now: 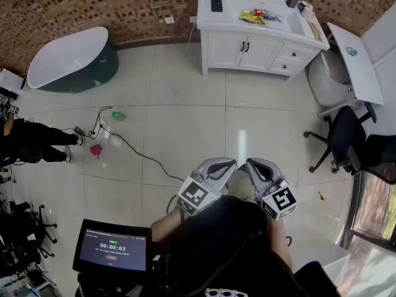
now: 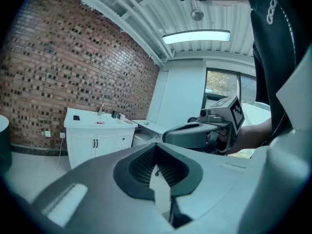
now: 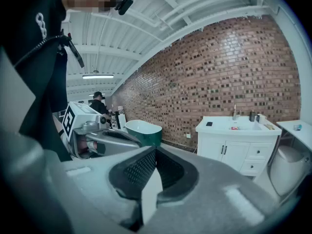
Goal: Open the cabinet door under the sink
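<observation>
Facing sink cabinet (image 1: pixel 230 50) from well apart across tiled floor (image 1: pixel 185 125); cabinet doors closed. Left gripper (image 1: pixel 228 164) and right gripper (image 1: pixel 252 164) side by side, jaws pressed together, nothing between.

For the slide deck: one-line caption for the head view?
Grey left gripper and right gripper shut and empty, far across pale tiled floor from the white sink cabinet, doors closed.

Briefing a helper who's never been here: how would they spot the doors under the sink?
Against the brown brick wall stands a white vanity cabinet with a sink. On its front are two tall white doors, closed, with dark vertical handles side by side; the neighbouring stacked drawers are short.
</observation>
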`<state>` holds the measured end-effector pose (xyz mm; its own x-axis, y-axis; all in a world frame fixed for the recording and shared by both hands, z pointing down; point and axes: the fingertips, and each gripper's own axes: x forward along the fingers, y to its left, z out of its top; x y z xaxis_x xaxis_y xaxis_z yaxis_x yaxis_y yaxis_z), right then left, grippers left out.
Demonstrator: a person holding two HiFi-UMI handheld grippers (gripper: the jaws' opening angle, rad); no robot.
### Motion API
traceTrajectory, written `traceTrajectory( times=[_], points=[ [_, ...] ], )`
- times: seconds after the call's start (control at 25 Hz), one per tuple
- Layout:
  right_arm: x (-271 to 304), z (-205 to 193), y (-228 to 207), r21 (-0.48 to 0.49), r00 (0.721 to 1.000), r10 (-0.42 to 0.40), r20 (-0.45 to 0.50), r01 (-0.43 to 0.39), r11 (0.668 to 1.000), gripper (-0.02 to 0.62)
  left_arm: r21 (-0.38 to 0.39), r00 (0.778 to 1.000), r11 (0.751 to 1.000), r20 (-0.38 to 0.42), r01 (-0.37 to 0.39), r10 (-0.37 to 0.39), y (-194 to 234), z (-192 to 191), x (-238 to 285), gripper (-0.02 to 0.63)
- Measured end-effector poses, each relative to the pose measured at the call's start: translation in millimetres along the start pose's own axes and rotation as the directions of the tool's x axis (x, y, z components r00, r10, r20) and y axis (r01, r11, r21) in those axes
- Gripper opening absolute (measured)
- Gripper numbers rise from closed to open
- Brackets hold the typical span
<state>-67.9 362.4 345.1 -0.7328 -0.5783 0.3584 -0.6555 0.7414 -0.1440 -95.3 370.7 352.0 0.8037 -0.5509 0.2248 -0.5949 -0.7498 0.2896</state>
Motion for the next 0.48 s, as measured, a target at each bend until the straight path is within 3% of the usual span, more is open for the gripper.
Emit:
traceTrajectory(
  times=[0.24,0.48],
  points=[
    [30,1,-61,0.019,1.000,0.013,0.003,-0.013,1.000,-0.009,0.009,0.999,0.999,-0.019,-0.045,0.046,43,6,39,0.017],
    [78,16,-135,-0.003,0.995,0.102,-0.018,-0.102,0.995,-0.009,0.013,0.988,0.990,-0.053,-0.143,0.143,101,32,86,0.017]
  ],
)
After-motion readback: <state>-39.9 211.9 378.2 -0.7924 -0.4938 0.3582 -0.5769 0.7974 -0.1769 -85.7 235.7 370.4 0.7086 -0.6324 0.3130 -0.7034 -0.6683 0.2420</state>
